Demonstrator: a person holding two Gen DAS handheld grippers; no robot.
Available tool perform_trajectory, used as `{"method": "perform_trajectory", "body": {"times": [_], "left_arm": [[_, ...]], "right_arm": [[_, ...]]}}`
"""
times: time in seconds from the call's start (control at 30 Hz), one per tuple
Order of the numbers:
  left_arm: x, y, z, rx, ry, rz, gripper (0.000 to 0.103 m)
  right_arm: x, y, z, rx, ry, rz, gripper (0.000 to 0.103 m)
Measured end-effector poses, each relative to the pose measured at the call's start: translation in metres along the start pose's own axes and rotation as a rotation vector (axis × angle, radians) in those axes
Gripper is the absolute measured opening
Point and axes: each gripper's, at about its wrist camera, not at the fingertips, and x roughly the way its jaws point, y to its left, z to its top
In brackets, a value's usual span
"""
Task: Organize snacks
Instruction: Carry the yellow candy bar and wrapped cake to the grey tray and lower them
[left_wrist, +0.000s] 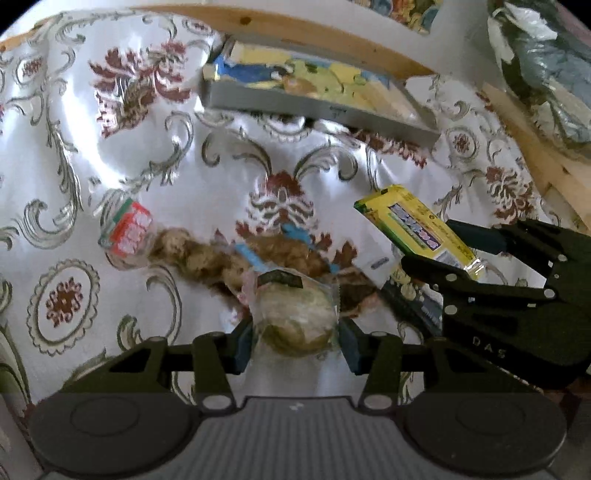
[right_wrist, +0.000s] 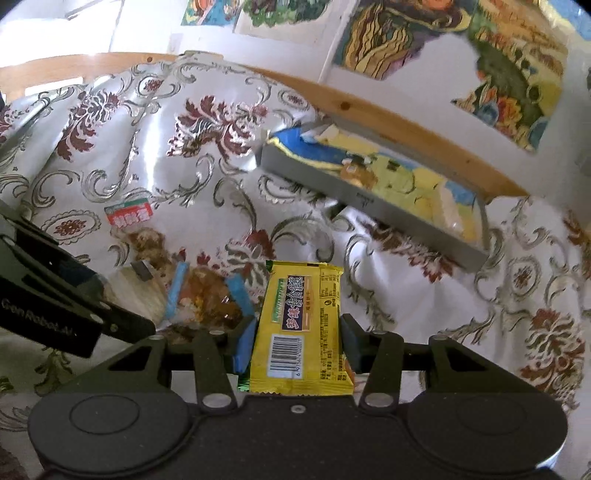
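My left gripper (left_wrist: 297, 341) is shut on a round pale cake in a clear wrapper (left_wrist: 295, 314), held above the flowered cloth. My right gripper (right_wrist: 297, 341) is shut on a yellow snack packet (right_wrist: 303, 325) with a barcode; the same packet (left_wrist: 417, 225) shows at the right of the left wrist view, with the right gripper (left_wrist: 439, 254) around its end. A grey tray (left_wrist: 317, 107) holding yellow and blue packets stands at the far side, also seen as the tray (right_wrist: 369, 199) ahead of the right gripper. Loose snacks lie below: a red-and-white packet (left_wrist: 129, 232) and a brown twisted pastry (left_wrist: 199, 254).
A shiny white cloth with red and grey flowers (left_wrist: 110, 110) covers the table. A wooden edge (right_wrist: 388, 110) runs behind the tray. A crumpled plastic bag (left_wrist: 546, 66) lies at the far right. Colourful pictures (right_wrist: 443, 44) hang on the wall.
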Motion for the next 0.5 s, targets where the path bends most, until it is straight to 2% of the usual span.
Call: {"method": "perform_trajectory", "body": {"times": [0.17, 0.27, 0.5], "left_arm": [[-0.007, 0.000, 0.009, -0.009, -0.073, 0.025, 0.052], [-0.008, 0.002, 0.020, -0.052, -0.093, 0.034, 0.052], [-0.005, -0.001, 0.061, -0.079, -0.188, 0.053, 0.052]], "right_arm": [[-0.007, 0.002, 0.003, -0.030, -0.079, -0.030, 0.050], [-0.012, 0.002, 0.005, -0.044, -0.131, -0.056, 0.050], [-0.009, -0.012, 0.014, -0.041, -0.273, -0.159, 0.050]]}}
